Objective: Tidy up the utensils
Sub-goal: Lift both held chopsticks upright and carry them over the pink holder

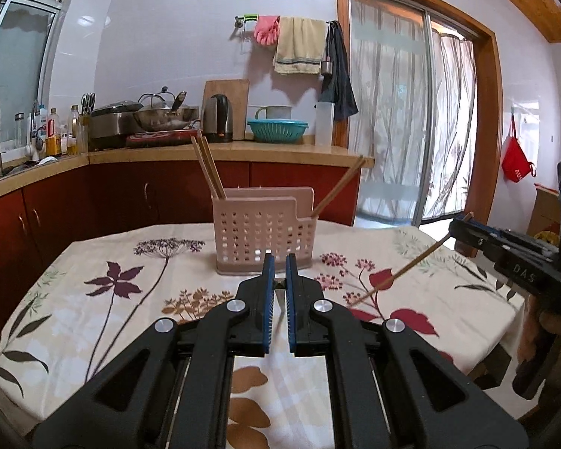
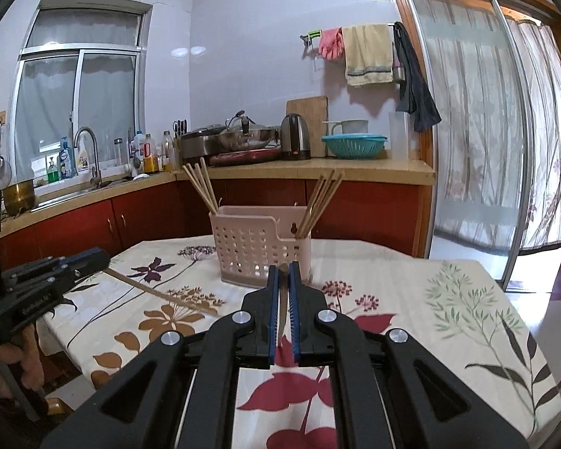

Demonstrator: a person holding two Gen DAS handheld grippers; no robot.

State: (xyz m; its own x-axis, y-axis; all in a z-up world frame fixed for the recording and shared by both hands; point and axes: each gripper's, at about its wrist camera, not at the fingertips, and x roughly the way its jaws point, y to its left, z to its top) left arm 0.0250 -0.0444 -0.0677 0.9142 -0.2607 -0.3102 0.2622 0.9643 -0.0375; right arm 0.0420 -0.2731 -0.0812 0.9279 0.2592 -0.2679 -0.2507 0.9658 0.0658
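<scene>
The bench (image 1: 93, 321), covered with a floral tablecloth, carries a pink perforated utensil holder (image 1: 258, 228) that stands upright near the far edge and already contains two groups of chopsticks: one bundle (image 2: 202, 187) in the left compartment leaning up and to the left, and another (image 2: 319, 202) in the right compartment leaning up and to the right. The step in hand appears to be the transfer of two further chopsticks to the holder, one per hand. The left hand-held gripper (image 1: 279, 273) is clamped on a single chopstick (image 2: 161, 293); seen from the right wrist view, its long axis runs nearly level, from the jaws out to the right and slightly downward above the cloth. The right hand-held gripper (image 2: 283, 280) is likewise clamped on a chopstick (image 1: 404, 273); in the left wrist view, its long axis slopes from the jaws down and to the left, with the free tip low over the cloth. Both held chopsticks are short of the holder and well apart from it. The next move likely calls for tilting each chopstick toward vertical, aligning its lower tip over an open compartment, lowering it in and only then releasing the jaws.
</scene>
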